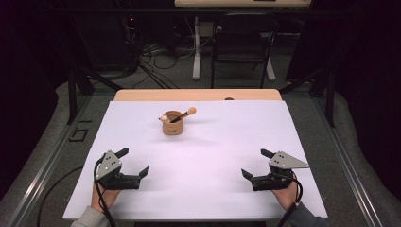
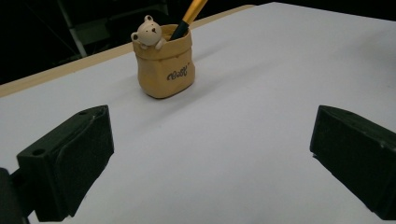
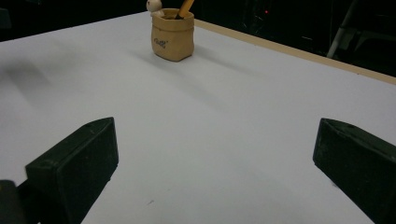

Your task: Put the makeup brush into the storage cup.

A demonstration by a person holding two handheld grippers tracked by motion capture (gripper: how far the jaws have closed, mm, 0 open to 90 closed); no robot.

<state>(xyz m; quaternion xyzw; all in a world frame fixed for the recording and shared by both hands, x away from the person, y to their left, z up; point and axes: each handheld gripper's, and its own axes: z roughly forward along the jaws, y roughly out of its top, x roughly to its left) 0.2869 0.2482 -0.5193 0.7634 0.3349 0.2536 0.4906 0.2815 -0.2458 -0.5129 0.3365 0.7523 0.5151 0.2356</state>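
A small tan bag-shaped pen holder (image 1: 172, 125) stands upright toward the far middle of the white surface (image 1: 213, 156), with printed lettering on its front. A little bear figure (image 2: 148, 31) peeks over its rim on the left side. Inside it leans a wooden-handled brush (image 1: 183, 115), its dark lower part in the holder and its rounded end sticking out up and to the right.

The left tool (image 1: 134, 162) rests near the left near corner of the surface, jaws spread wide and holding nothing. The right tool (image 1: 257, 164) rests near the right near corner, likewise released, jaws apart and empty. Both are well apart from the holder, which sits between them and farther away.
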